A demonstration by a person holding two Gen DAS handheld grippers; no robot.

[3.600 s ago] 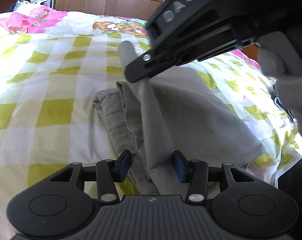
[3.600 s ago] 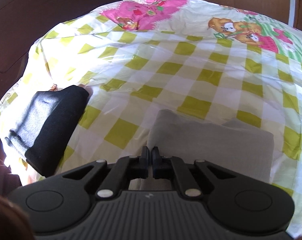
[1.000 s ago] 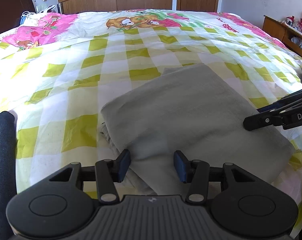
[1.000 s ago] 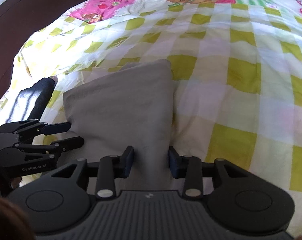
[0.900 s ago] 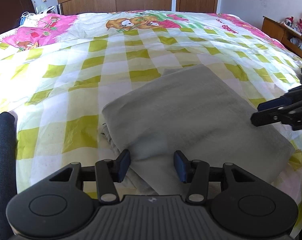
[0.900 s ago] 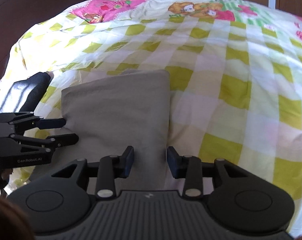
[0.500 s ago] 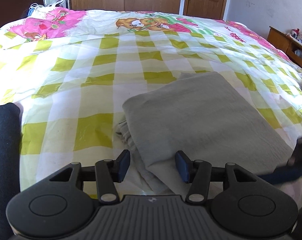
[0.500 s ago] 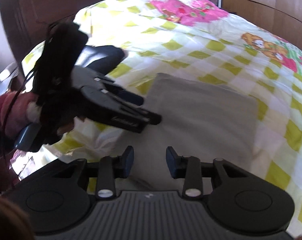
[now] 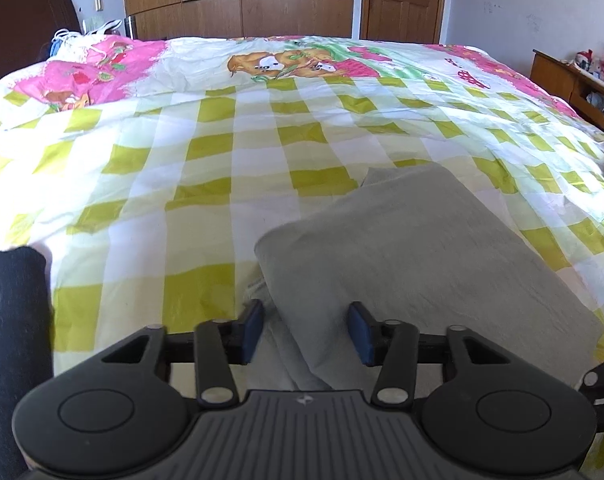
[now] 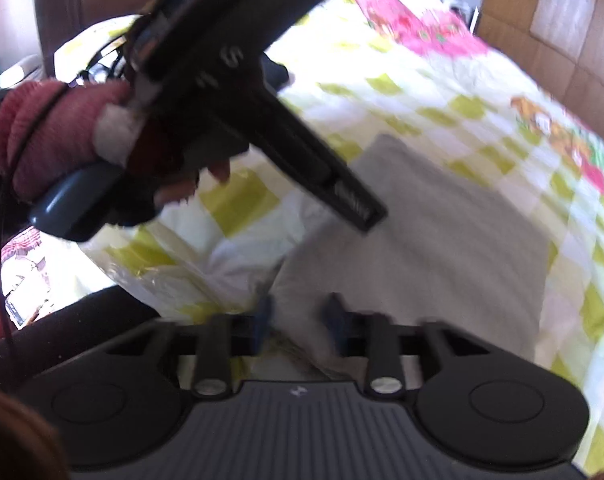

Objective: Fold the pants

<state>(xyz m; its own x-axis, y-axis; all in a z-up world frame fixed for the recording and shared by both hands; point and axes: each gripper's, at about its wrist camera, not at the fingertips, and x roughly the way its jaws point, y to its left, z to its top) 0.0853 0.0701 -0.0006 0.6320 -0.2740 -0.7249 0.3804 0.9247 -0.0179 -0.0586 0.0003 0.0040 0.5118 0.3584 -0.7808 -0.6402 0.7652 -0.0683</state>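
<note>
the folded pants (image 9: 422, 256) are plain grey. the bed cover (image 9: 205, 148) is checked in yellow-green and white, with pink cartoon prints. a black garment (image 9: 9, 304) is seen beside it.

Right wrist view smeared throughout by motion; pads of the right gripper (image 10: 299, 318) blurred, contact with the grey pants (image 10: 442, 240) not readable. Near corner of the pants (image 9: 422, 248) hidden behind the left gripper (image 9: 306, 328) body. Black garment (image 9: 9, 320) cut off by the left edge. Items on the wooden shelf (image 9: 582, 80) too small to identify. Person's hand (image 10: 169, 152) largely covered by sleeve and handle
</note>
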